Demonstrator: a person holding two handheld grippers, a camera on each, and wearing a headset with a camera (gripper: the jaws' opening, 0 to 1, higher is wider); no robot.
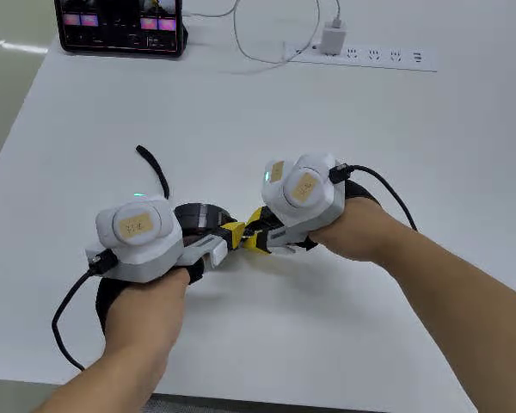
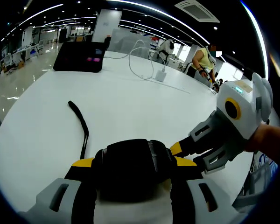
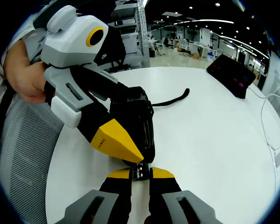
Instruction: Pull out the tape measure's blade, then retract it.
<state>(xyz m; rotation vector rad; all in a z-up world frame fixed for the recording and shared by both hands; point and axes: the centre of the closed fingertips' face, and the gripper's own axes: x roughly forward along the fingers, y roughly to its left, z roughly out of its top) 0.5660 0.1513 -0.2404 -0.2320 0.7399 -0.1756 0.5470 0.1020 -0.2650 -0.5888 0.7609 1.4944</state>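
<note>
— Fingers (image 2: 84, 163) of the left gripper (image 2: 133, 163) are closed on the black rounded plastic tape measure (image 2: 133, 170), which is clamped between their yellow tips from both sides.

— And where is the tape measure kept?

— It is held low over the white tabletop (image 1: 370, 129), between the two grippers. Whether it is resting on the surface cannot be told. Its black wrist strap (image 1: 155, 169) is laid out behind it on the tabletop.

— What is being done by the right gripper (image 3: 141, 175)?

— Its fingers (image 3: 162, 175) are brought almost together right at the mouth of the case. In the right gripper view the small metal end hook (image 3: 141, 171) appears to be pinched between their yellow tips.

— Is any blade drawn out?

— No length of blade is seen between the hook and the case; the two grippers are nearly touching. The step in hand is judged to be the very start of the pull, with both grasps made and nothing extended yet.

— What is called for next?

— The case should be kept firmly clamped and steady while the hook is drawn straight away from the mouth, in line with the slot, so that the blade is not bent or twisted. The pinch on the hook is small, so slipping is the likely fault. For the retraction, the hook should be guided back rather than released outright, since a sprung blade may snap in.
</note>
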